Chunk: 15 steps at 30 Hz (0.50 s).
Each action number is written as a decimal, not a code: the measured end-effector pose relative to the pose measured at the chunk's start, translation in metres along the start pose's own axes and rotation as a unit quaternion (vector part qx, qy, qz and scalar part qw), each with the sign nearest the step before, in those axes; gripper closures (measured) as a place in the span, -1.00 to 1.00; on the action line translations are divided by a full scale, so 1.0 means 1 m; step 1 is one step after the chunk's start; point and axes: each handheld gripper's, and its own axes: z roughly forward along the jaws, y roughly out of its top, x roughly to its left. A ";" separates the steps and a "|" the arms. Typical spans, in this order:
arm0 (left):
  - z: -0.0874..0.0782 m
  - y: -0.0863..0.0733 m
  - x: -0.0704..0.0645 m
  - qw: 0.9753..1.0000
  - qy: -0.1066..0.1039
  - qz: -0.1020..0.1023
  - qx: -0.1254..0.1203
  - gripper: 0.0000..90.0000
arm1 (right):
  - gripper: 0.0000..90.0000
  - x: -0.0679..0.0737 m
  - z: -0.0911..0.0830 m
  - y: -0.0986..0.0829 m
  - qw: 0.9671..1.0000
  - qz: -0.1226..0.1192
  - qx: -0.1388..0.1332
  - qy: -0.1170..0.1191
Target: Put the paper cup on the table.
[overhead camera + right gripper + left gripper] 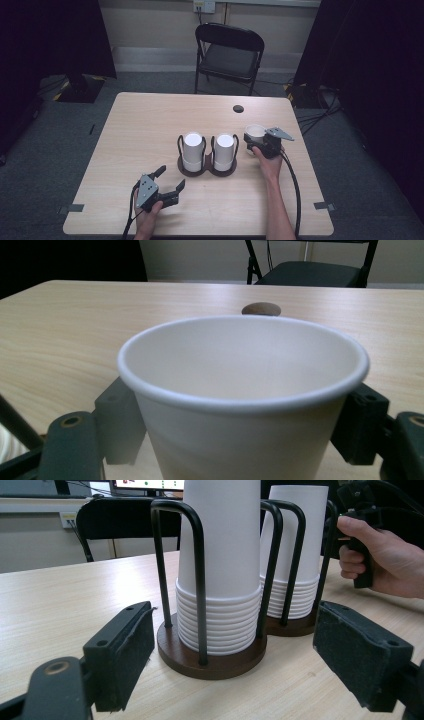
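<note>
On the table (140, 125), the right gripper (261, 141) holds a single white cup (254, 131) upright, mouth up, to the right of the rack (207, 167). In the right gripper view the cup (244, 390) sits between the two black jaws, one against each side of its wall; the bottom of the cup is cut off by the frame, so whether it rests on the table or is just off it is hard to say. The right hand (267, 162) grips the handle behind it, and the cable trails back along the forearm.

The rack is a dark double holder with a round wooden base and black wire loops. It holds two stacks of white cups set upside down: the left stack (193, 150) and the right stack (224, 151), side by side and each inside its own loops. In the left gripper view the left stack (220, 570) stands close ahead, its rims ringed one over another at the base, with the right stack (295, 550) behind it.

The left gripper (166, 184) hovers near the table's front edge, in front and left of the rack, with its jaws spread wide and nothing between them. The left hand (147, 210) holds it from below.

A small dark round hole (238, 108) lies in the table beyond the cup. A black folding chair (227, 55) stands past the far edge.
</note>
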 end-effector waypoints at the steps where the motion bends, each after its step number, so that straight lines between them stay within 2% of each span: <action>1: 0.000 0.000 0.000 1.000 0.000 0.002 0.001 -0.63 | -0.49 0.000 -0.001 -0.001 1.000 -0.005 0.002 0.000; 9: 0.000 0.000 -0.001 1.000 0.001 0.002 -0.001 -0.63 | -0.49 0.002 -0.007 -0.001 1.000 -0.018 0.020 0.002; 12: 0.000 0.000 -0.001 1.000 0.002 0.001 -0.001 -0.63 | -0.49 0.002 -0.007 -0.002 1.000 -0.006 0.026 0.006; 15: 0.000 0.000 0.000 1.000 0.002 0.001 -0.001 -0.63 | -0.51 0.003 -0.004 -0.005 0.999 -0.010 0.042 0.005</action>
